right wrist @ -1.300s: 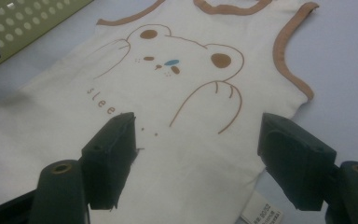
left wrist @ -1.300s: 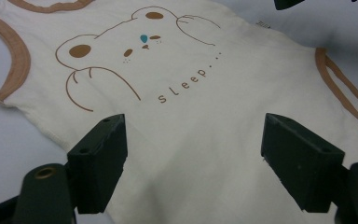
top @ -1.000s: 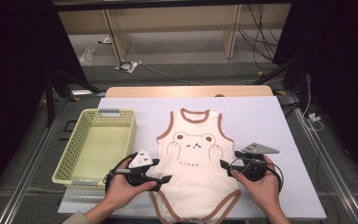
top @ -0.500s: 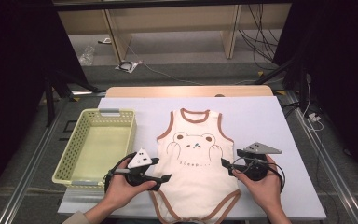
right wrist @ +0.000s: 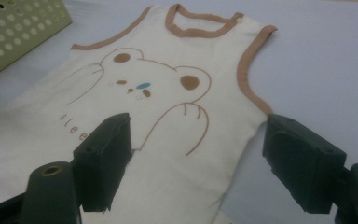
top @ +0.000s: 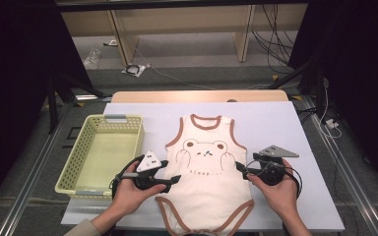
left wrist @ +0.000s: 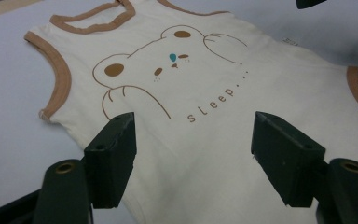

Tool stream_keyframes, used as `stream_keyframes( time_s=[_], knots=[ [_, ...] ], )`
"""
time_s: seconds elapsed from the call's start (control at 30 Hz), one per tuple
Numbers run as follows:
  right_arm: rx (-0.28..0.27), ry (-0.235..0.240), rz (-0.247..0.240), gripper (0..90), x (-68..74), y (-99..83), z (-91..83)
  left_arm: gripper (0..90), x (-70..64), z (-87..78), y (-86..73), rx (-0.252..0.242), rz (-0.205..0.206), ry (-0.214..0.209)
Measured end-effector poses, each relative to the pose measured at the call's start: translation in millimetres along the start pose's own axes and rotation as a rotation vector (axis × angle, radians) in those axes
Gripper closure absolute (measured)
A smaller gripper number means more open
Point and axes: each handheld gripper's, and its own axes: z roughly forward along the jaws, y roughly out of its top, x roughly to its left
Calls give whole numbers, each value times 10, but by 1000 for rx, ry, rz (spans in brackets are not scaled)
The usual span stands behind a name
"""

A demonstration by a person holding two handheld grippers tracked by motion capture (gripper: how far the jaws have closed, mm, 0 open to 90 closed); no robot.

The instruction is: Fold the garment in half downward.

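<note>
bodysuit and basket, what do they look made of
The bodysuit looks like soft matte knit cloth, probably cotton: it lies limp and flat, with ribbed-looking brown trim. The basket looks like moulded plastic, pale yellow-green with a slight sheen: stiff walls pierced by regular holes.

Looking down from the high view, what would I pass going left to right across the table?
Yellow-green plastic basket → left hand-held gripper → cream baby bodysuit with a bear print → right hand-held gripper.
</note>
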Motion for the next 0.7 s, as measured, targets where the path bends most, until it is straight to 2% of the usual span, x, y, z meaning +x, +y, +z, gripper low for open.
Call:
stream_keyframes(
  time_s=[0.27, 0.5, 0.7],
  knots=[
    [-21, -36, 20, 272, -107, 108, 19, 315, 105, 97, 202, -18, -15, 26],
    [-23, -69, 28, 287, -226, 212, 83, 309, 294, 179, 395, -40, -42, 53],
    [-18, -84, 32, 291, -310, 308, 172, 311, 448, 302, 534, -36, -49, 72]
  ],
)
